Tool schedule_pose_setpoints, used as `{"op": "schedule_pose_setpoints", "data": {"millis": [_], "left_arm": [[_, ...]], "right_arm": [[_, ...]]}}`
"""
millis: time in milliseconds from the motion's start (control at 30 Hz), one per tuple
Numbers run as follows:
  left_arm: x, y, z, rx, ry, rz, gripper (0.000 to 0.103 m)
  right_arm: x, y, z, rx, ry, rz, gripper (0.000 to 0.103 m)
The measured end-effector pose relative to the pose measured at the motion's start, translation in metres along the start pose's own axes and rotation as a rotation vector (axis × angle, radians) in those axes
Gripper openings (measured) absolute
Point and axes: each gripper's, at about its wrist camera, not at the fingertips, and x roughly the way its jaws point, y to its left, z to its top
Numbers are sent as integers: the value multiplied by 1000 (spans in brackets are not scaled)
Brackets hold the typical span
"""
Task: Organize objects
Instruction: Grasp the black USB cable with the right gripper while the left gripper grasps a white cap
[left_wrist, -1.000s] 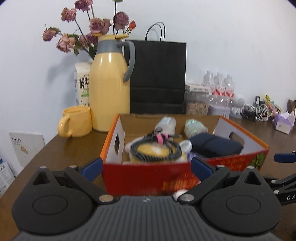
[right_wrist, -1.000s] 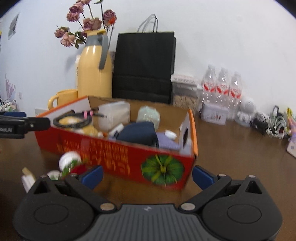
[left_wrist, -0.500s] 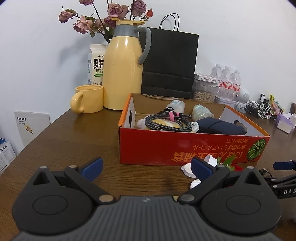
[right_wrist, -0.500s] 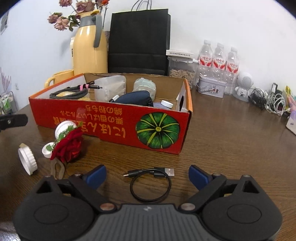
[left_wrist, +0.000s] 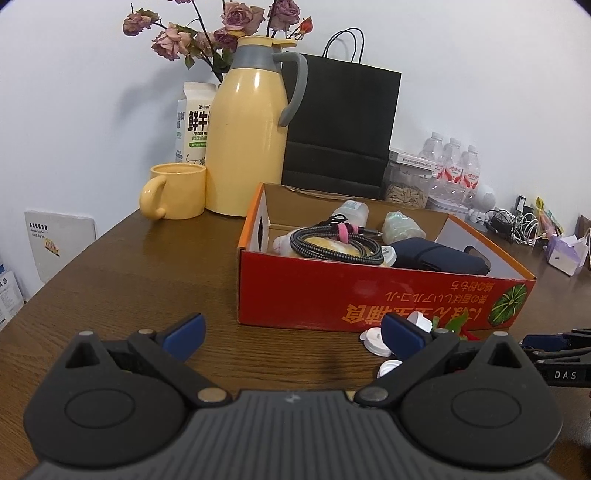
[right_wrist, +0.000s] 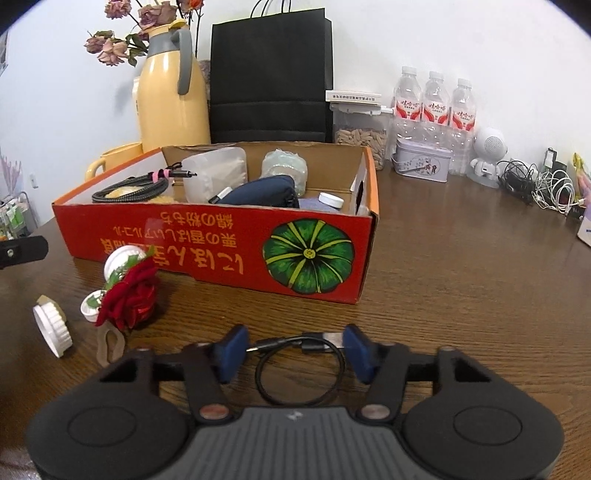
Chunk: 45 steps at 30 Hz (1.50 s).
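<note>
A small black USB cable coiled into a loop (right_wrist: 300, 373) is lying on the dark brown wooden table (right_wrist: 461, 280), in front of the red cardboard box and nearer the camera. The right gripper (right_wrist: 293, 350) is reaching down around it: its blue-padded fingers (right_wrist: 232, 350) are sitting on either side of the loop, and the jaws have just been closing, with the cable between them. The pads are not yet pressing on the cable; a gap is showing on each side.

Just beyond, the open red cardboard box with an orange rim and a green pumpkin print (right_wrist: 308, 254) is standing on the table. It is holding a braided grey cable with a pink tie (right_wrist: 136, 186), a dark navy fabric pouch (right_wrist: 264, 194) and a translucent plastic container (right_wrist: 216, 177).

To the left of the black cable, a red fabric rose (right_wrist: 129, 295) is lying beside several white plastic caps (right_wrist: 51, 328), close to the box's front wall.

The left gripper (left_wrist: 291, 332) is hovering over bare table left of the box's near corner, its blue fingers spread wide with nothing between them.

Behind the box, a pale yellow thermos jug with a grey handle (left_wrist: 247, 129), a yellow mug (left_wrist: 177, 192) and a black paper bag (left_wrist: 343, 122) are standing against the white wall.
</note>
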Motion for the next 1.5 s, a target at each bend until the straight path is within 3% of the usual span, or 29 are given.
{"op": "schedule_pose_setpoints", "data": {"millis": [533,967,1133,1267,1400,1500], "left_arm": [[2,-2,-1,3,2,6,103],[-17,-47,-25,149,-5,-104,103],[-16,-58,-30,181,31,-125,90],[-12,-60,-32,178,73,-134,74],[-12,-62,-34,183,76,-132,67],[-13,-62,-34,180,71,-123,51]], "right_arm": [[-11,7,-3,-26,-54,-20,48],[-18,11,-4,-38,-91,-22,48],[-21,14,-6,-46,-100,-16,48],[-22,13,-6,-45,-109,-14,48],[-24,13,-6,-45,-120,-9,48],[-26,13,-6,-46,-125,-5,48]]}}
